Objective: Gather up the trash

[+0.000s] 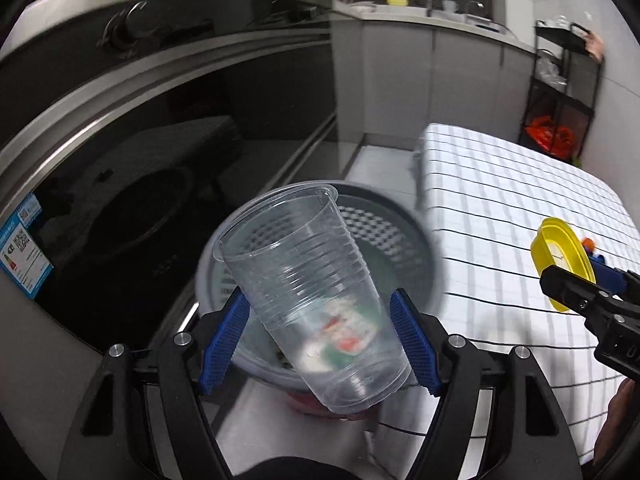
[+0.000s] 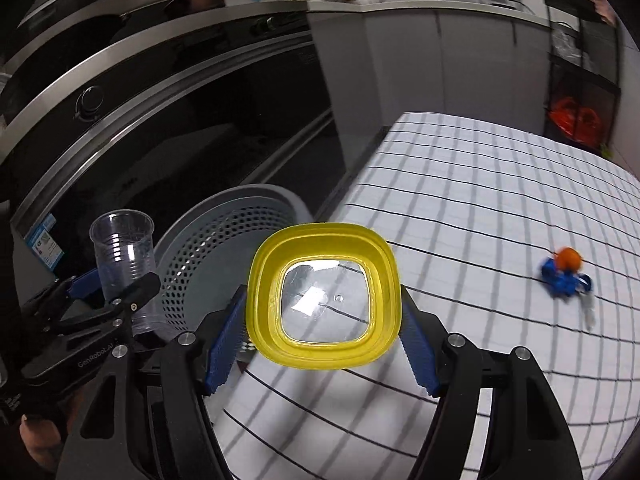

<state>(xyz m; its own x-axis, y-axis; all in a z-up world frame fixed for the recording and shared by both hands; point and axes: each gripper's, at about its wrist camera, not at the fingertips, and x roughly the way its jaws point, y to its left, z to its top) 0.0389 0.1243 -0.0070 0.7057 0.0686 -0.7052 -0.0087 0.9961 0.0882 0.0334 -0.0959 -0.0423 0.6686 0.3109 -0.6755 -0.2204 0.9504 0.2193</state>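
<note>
My left gripper (image 1: 319, 300) is shut on a clear ribbed plastic cup (image 1: 296, 264), which tilts over the grey perforated trash basket (image 1: 372, 228) on the floor. A blurred red-and-green wrapper (image 1: 344, 332) shows through the cup. My right gripper (image 2: 323, 296) is shut on a square yellow-rimmed lid (image 2: 320, 354) with a clear middle, held over the table's near-left corner beside the basket (image 2: 224, 240). The right wrist view shows the left gripper (image 2: 116, 284) with the cup (image 2: 122, 240) upright at the left. In the left wrist view the right gripper (image 1: 568, 276) and lid (image 1: 560, 248) are at the right.
A table with a white checked cloth (image 2: 480, 200) stands right of the basket, with a blue-and-orange toy (image 2: 564, 272) on it. A dark oven front (image 2: 160, 140) runs along the left. A black rack with an orange bag (image 2: 576, 120) stands at the back right.
</note>
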